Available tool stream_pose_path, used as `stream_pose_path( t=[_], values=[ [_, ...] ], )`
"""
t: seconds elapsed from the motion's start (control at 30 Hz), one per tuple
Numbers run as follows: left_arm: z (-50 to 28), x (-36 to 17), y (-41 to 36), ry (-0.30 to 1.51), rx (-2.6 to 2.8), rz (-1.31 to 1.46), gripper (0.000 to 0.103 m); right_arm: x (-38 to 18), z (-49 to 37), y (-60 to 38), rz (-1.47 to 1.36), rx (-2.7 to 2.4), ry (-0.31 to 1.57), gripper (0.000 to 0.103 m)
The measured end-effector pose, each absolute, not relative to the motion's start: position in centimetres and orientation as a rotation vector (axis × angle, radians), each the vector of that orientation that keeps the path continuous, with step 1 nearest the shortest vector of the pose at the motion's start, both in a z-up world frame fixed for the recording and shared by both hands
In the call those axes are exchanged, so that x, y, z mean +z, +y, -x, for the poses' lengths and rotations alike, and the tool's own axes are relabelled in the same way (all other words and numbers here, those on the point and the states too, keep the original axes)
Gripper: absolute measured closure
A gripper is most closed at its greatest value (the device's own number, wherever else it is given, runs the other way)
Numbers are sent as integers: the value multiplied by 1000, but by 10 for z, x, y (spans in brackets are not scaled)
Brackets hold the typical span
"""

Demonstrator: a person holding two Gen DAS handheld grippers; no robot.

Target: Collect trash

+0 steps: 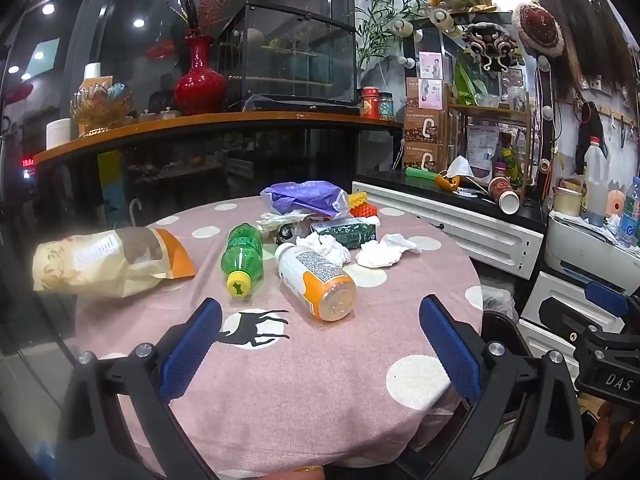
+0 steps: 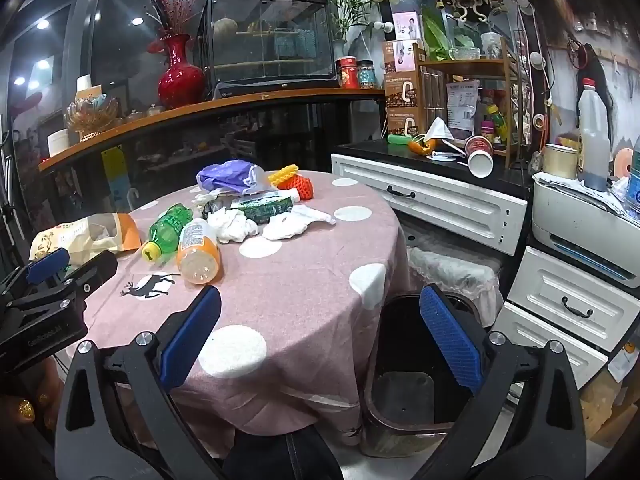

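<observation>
Trash lies on a round table under a pink dotted cloth [image 1: 320,380]. There is a green bottle [image 1: 242,258] and a white-and-orange bottle [image 1: 316,280], both on their sides. With them are a paper bag [image 1: 108,260], crumpled tissues [image 1: 384,250], a purple plastic bag [image 1: 304,196], a green carton [image 1: 348,232] and an orange foam net [image 1: 362,208]. My left gripper [image 1: 320,308] hovers open, just short of the two bottles, holding nothing. My right gripper [image 2: 320,294] is open and empty over the table's right edge, above a dark bin [image 2: 404,396] on the floor.
White drawer cabinets [image 2: 432,196] with a black top stand close to the right of the table, cluttered with a tipped paper cup [image 2: 480,158] and bottles. A dark counter with a red vase [image 2: 176,76] runs behind. A person's dark trouser leg [image 2: 280,456] shows below.
</observation>
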State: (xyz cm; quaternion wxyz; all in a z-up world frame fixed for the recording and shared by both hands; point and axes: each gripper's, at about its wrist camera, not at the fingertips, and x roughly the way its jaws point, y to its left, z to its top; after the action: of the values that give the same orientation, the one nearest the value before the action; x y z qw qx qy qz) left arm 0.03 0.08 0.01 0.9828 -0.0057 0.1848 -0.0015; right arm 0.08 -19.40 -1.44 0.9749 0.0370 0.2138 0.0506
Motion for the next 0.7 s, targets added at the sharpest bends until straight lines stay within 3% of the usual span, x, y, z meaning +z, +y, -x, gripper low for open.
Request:
stream_pose_path(
  t=[0.7],
  values=[
    [-1, -2, 0, 378, 2, -4, 5, -18, -4, -192, -61, 97, 448, 5]
  ],
)
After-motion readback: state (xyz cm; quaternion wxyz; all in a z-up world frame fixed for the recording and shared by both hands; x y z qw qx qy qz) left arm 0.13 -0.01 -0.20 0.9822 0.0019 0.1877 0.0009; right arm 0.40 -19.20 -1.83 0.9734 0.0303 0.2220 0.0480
